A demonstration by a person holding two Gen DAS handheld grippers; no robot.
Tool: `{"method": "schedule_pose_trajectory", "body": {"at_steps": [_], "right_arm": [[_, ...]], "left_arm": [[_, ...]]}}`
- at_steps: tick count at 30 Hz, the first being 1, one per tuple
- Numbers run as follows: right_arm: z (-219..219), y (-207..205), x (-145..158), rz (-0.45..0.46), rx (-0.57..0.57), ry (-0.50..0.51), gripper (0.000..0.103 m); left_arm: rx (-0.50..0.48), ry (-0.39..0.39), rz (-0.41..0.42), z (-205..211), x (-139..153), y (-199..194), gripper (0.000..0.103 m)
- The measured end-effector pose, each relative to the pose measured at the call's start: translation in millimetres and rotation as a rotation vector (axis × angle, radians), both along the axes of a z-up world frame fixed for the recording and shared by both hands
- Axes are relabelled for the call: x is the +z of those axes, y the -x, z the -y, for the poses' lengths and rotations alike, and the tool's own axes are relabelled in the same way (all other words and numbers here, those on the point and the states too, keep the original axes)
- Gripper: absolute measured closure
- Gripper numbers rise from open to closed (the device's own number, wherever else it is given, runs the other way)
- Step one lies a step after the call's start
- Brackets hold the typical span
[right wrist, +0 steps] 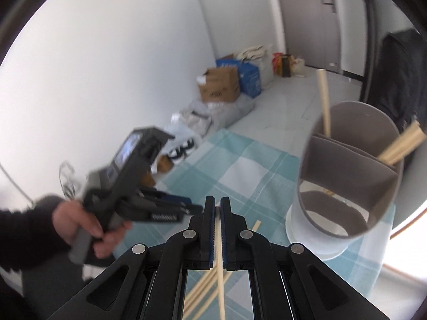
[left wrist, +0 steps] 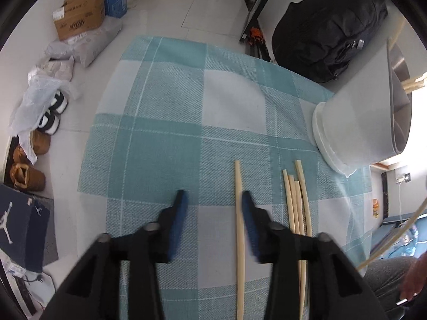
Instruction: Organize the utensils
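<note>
Several pale wooden chopsticks (left wrist: 297, 208) lie on a teal checked cloth (left wrist: 170, 122). One separate chopstick (left wrist: 239, 229) lies just inside my left gripper's right finger. My left gripper (left wrist: 213, 200) is open and empty, low over the cloth. My right gripper (right wrist: 218, 206) is shut on a single chopstick (right wrist: 220, 272) and held above the cloth. A grey divided utensil holder (right wrist: 349, 176) on a white base stands to its right, with chopsticks (right wrist: 400, 144) in its back compartments. The holder also shows in the left wrist view (left wrist: 363, 122). The left gripper (right wrist: 149, 202) shows in the right wrist view, held by a hand.
A black backpack (left wrist: 328, 26) sits behind the holder. Cardboard boxes (left wrist: 80, 16), plastic bags and shoes (left wrist: 50, 117) line the wall at the left. The floor (left wrist: 186, 5) is white tile. A person's hand (left wrist: 413, 280) is at the lower right.
</note>
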State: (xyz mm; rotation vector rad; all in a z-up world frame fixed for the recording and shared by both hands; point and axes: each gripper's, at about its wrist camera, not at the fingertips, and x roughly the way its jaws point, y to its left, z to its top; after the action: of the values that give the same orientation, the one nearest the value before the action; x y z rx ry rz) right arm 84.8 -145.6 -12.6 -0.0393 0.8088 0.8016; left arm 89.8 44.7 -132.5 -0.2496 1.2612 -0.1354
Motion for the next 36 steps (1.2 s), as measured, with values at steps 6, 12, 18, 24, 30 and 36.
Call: {"method": "schedule_pose_trajectory", "body": {"at_steps": [6, 12, 18, 24, 30, 36], "right_arm": [[40, 9, 17, 0.0, -0.148, -0.169, 0.1], [66, 9, 29, 0.012, -0.226, -0.241, 0.1], [82, 6, 32, 0.012, -0.263, -0.272, 0.1], [93, 3, 23, -0.011, -0.294, -0.277, 0.1], [96, 11, 28, 0.022, -0.301, -0.284, 0.1], [92, 14, 28, 0.038, -0.306, -0.273, 0.1]], "left_arm": [[-0.024, -0.093, 0.026, 18, -2, -4, 0.058], [-0.051, -0.251, 0.04, 33, -6, -8, 0.06], [-0.139, -0.332, 0.092, 53, -5, -2, 0.102], [-0.044, -0.138, 0.103, 27, 0, -6, 0.102], [0.033, -0.078, 0.334, 8, 50, 16, 0.102], [0.09, -0.059, 0.506, 4, 96, 46, 0.102]]}}
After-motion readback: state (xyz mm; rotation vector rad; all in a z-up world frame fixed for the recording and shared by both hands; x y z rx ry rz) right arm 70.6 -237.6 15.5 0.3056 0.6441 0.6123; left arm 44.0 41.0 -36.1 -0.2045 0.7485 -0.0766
